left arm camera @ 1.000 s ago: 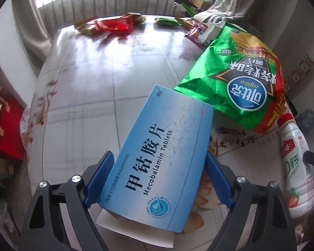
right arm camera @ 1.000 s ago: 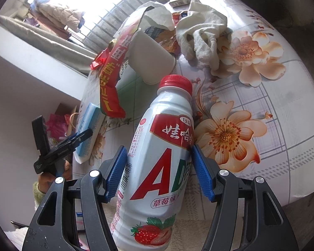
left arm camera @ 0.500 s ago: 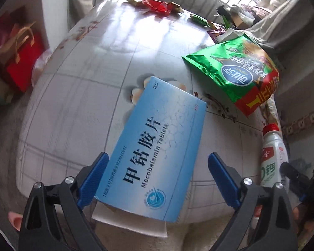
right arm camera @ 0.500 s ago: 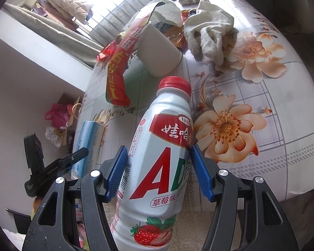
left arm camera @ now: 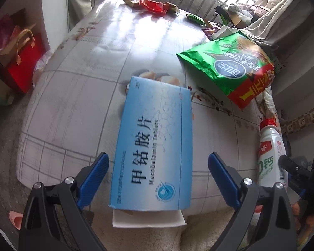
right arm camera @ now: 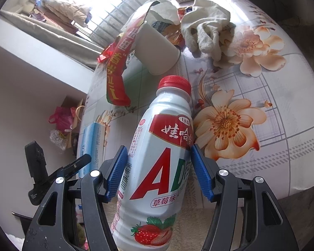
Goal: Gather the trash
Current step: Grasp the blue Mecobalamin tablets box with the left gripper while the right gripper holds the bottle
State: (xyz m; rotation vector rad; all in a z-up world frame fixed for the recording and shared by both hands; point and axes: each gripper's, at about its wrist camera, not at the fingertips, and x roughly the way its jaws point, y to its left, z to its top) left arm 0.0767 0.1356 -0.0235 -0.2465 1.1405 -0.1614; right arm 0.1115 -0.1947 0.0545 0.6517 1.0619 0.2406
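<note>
A blue tablet box (left arm camera: 152, 142) with a white flap at its near end lies between the blue pads of my left gripper (left arm camera: 158, 159). There is a clear gap on each side, so the jaws stand open and do not touch it. The box reaches past the near edge of the flowered table (left arm camera: 83, 83). My right gripper (right arm camera: 158, 148) is shut on a white strawberry drink bottle (right arm camera: 157, 177) with a red cap, held tilted above the table edge. The same bottle (left arm camera: 270, 156) shows at the right of the left wrist view, and the box (right arm camera: 92, 144) at the left of the right wrist view.
A green and red chip bag (left arm camera: 230, 67) lies right of the box. A tipped paper cup (right arm camera: 157, 52) and a white cloth (right arm camera: 205, 29) lie beyond the bottle. Red wrappers (left arm camera: 152, 5) sit at the far edge. A red gift bag (left arm camera: 23, 62) stands on the floor.
The left gripper's pads have spread away from the box's sides and the gripper has rolled and drawn back along the table. The right gripper and its bottle have kept still.
</note>
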